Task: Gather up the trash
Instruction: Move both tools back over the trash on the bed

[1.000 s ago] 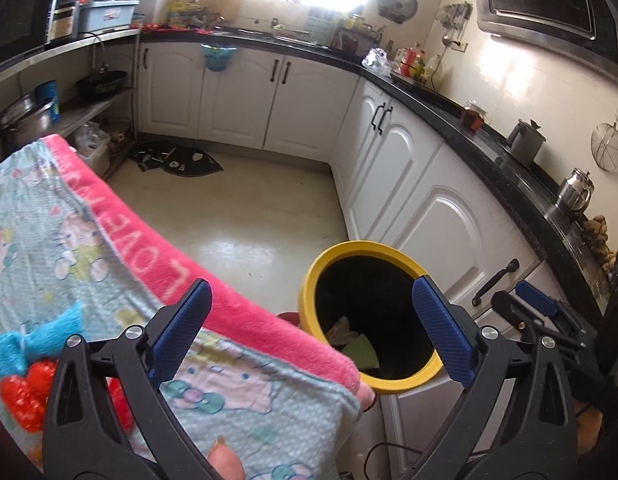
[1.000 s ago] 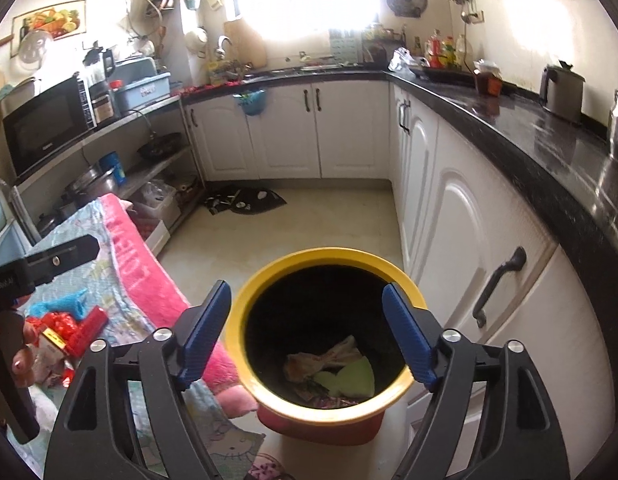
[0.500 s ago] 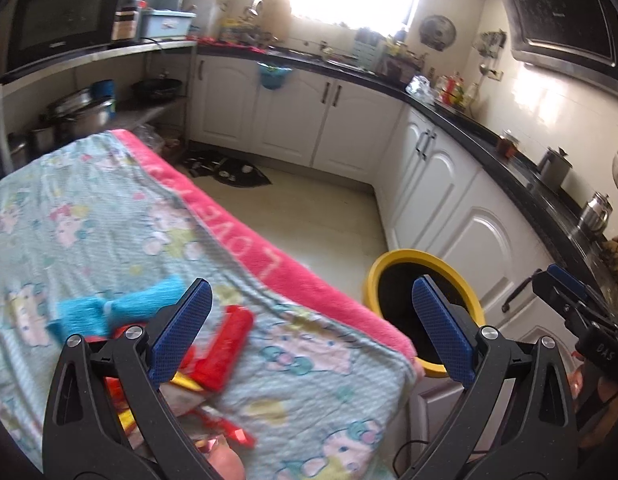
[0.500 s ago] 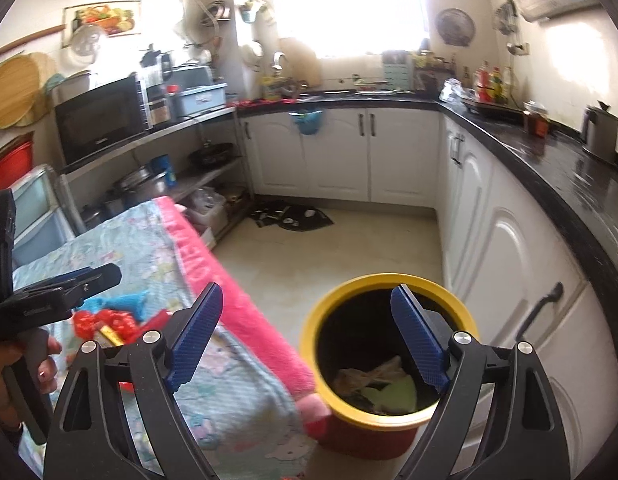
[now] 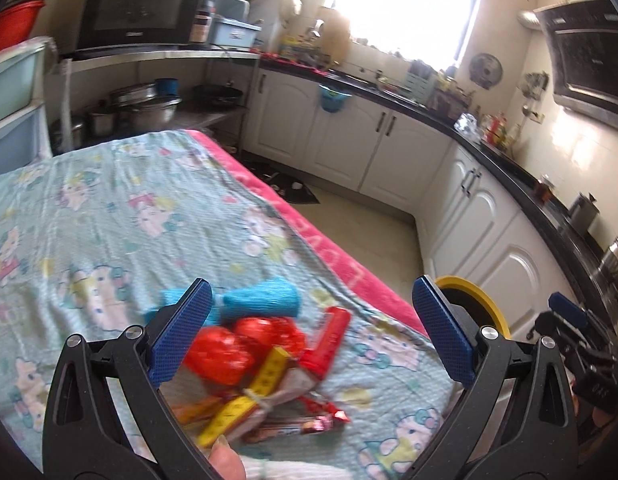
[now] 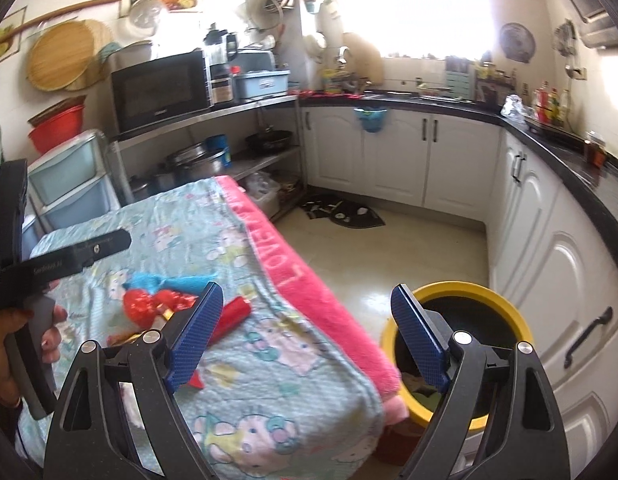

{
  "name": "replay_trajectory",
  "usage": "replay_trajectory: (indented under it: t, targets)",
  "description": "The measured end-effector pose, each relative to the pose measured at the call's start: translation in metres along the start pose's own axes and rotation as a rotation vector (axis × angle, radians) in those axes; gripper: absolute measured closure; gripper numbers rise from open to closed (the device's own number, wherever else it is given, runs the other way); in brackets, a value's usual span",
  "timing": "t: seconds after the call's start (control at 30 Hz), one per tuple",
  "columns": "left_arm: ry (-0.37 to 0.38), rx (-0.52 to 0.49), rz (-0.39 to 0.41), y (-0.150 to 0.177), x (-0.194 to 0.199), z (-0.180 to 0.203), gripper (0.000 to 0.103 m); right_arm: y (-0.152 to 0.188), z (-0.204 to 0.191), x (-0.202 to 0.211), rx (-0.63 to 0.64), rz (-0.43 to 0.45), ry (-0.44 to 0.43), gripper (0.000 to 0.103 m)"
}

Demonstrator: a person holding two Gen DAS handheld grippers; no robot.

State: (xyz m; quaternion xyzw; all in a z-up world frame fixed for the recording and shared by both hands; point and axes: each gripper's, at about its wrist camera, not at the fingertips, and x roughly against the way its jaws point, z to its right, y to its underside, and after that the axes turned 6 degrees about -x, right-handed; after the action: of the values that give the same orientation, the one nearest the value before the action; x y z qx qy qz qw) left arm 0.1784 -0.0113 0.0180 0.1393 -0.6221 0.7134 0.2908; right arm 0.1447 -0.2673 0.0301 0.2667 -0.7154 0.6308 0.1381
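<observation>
Left claw (image 5: 309, 330): jaws spread wide, nothing between the pads, hovering over the litter heap at the near end of the desk (image 5: 109, 208).

Right claw (image 6: 307, 334): jaws also wide and empty, straddling the desk's pink edge and the bin.

Heap, near to far in the left wrist view: foil candy wrappers (image 5: 297, 426) at 6 o'clock, a yellow strip (image 5: 245, 400) across them, red crinkled cellophane (image 5: 237, 344) at the middle, a red tube (image 5: 329, 338) at 1 o'clock, blue wrappers (image 5: 265, 300) at 12 o'clock.

Yellow-rimmed trash bin (image 6: 461, 352) stands on the floor at 3 o'clock of the desk, just beside its corner; some waste already inside.

Risks:
- Pieces overlap; a pinch may catch only one layer and scatter the rest.
- Slick cellophane may slip from the pads.
- Pads may snag the loose cloth and drag it.
- The two claws are close together; collision is possible near the desk corner.
</observation>
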Motion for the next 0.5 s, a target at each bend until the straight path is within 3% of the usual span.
replay_trajectory:
  t: [0.5]
  targets:
    - [-0.098, 0.083, -0.012, 0.012, 0.017, -0.069, 0.011, 0.015, -0.051, -0.029, 0.074, -0.063, -0.091, 0.020]
